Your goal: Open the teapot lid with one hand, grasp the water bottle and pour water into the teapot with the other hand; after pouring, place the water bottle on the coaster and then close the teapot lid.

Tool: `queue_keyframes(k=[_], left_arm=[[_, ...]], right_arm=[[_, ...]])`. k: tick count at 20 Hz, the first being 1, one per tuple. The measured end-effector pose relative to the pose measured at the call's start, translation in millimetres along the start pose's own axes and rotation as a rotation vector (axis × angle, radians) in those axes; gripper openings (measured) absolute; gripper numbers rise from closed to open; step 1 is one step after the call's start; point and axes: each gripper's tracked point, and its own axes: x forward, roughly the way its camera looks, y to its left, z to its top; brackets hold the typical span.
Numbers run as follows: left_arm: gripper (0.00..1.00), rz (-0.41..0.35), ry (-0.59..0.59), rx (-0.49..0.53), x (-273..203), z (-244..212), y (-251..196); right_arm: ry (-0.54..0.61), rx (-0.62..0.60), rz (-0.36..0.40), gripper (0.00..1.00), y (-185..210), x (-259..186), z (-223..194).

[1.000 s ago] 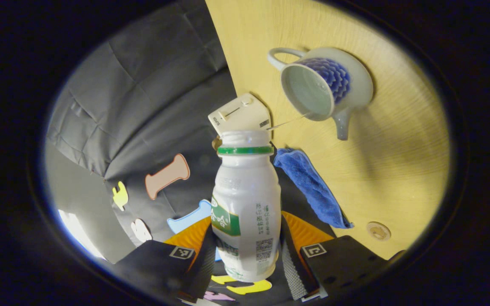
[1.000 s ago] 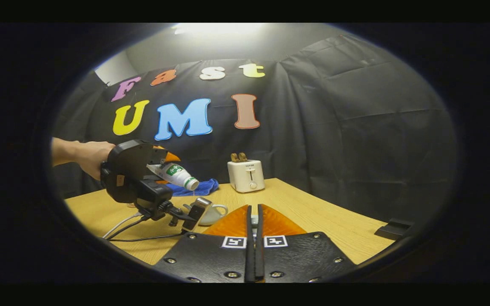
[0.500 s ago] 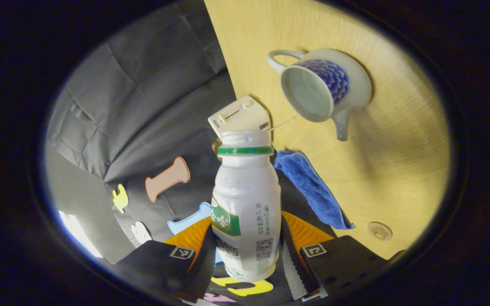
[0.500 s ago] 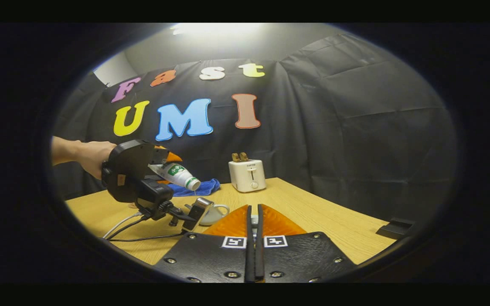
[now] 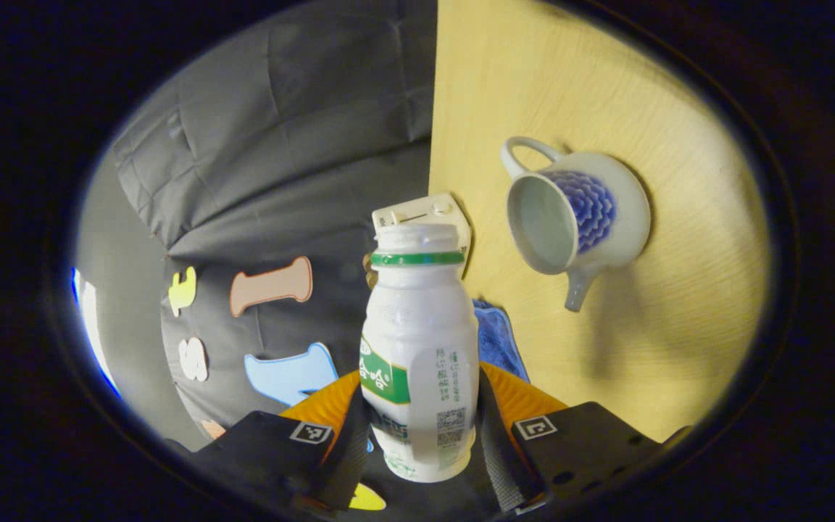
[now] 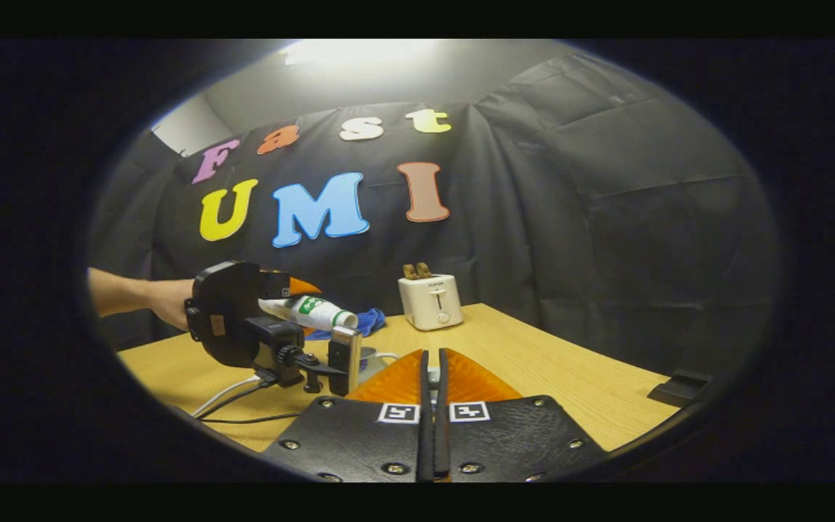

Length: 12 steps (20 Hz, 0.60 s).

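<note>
My left gripper (image 5: 421, 391) is shut on a white water bottle (image 5: 421, 341) with a green neck ring and no cap. The bottle lies near level over the table. To its right stands the white and blue teapot (image 5: 577, 217), lid off, its inside showing. No stream runs from the bottle's mouth. In the right gripper view a hand holds the left gripper (image 6: 294, 293) with the bottle (image 6: 312, 312) above the teapot (image 6: 374, 357), which is mostly hidden. My right gripper (image 6: 432, 370) hangs above the table to the teapot's right, pressed on a pale sliver of the teapot lid (image 6: 432, 375).
A white toaster (image 6: 430, 301) with toast stands at the back of the wooden table (image 6: 548, 362). A blue cloth (image 6: 370, 319) lies to its left. Cables trail from the left gripper. A small black block (image 6: 678, 384) sits at the table's right edge.
The left gripper has tipped the bottle back from a downward slant to near level, and the thin stream into the teapot has stopped. The right gripper has barely moved.
</note>
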Motion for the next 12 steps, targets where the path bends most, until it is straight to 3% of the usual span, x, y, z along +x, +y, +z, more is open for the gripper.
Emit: queue_keyframes(k=[2,3,4,5,6,9,12], left_arm=[[0.82,0.004,-0.004,-0.146,1,-10,-9],[0.76,0.005,-0.003,-0.23,-3,-13,-14],[0.76,0.014,0.001,-0.312,-8,-17,-18],[0.79,0.007,0.002,-0.391,-10,-20,-25],[0.82,0.015,-0.005,-0.465,-12,-20,-28],[0.76,0.073,-0.024,-0.665,-25,-31,-15],[0.82,0.048,-0.028,-1.01,-35,-51,-20]], right_arm=[[-0.02,-0.004,0.016,0.01,4,-3,9],[-0.029,-0.004,0.028,0.17,8,-4,13],[-0.034,0.004,0.047,0.17,14,-6,15],[-0.034,0.013,0.066,0.01,20,-5,15],[-0.03,0.012,0.073,0.01,24,-3,13],[-0.023,-0.007,0.084,0.01,32,3,15],[-0.006,-0.065,0.111,0.01,46,18,10]])
